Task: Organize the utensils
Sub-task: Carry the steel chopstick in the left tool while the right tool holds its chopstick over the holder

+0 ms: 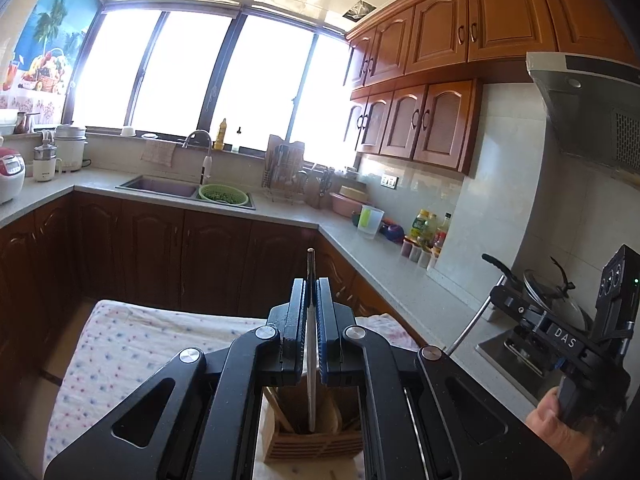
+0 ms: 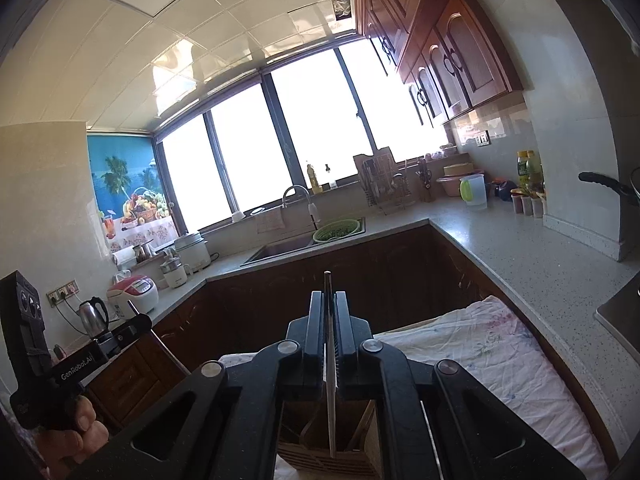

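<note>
**Q:** Left wrist view, what shows closest to the lens?

**A:** Left gripper (image 1: pixel 311 292), black, fingers (image 1: pixel 298 320) clamped together on a thin metal utensil (image 1: pixel 311 344). Held edge-on and upright, upper tip poking past the fingertips, lower end down inside a slotted wooden utensil holder (image 1: pixel 312 446). Cannot tell what kind of utensil from this edge.

**Q:** And the holder, placed where?

**A:** Directly below the gripper, on a white cloth with small coloured dots (image 1: pixel 132 352) spread over a low surface. Wooden sticks, possibly chopsticks, leaning inside it at left.

**Q:** Right wrist view?

**A:** Much the same. Right gripper (image 2: pixel 330 312), fingers (image 2: pixel 316 332) pressed shut on a second flat metal utensil (image 2: pixel 330 392), also edge-on, lower end reaching into the same wooden holder. Same cloth stretching away to the right.

**Q:** Either gripper visible from the other side?

**A:** Yes. Right one at the far right of the left view, gripped by a hand (image 1: pixel 560 420), thin metal handle slanting down from it. Left one at the lower left of the right view, also in a hand (image 2: pixel 76 436).

**Q:** Surroundings?

**A:** Kitchen: grey speckled worktop (image 1: pixel 400 264) wrapping round, sink (image 1: pixel 164 186) with a green colander (image 1: pixel 220 194) under bright windows, wooden wall cabinets (image 1: pixel 440 40), rice cooker (image 2: pixel 134 292) and kettle (image 2: pixel 94 314) at left.
</note>
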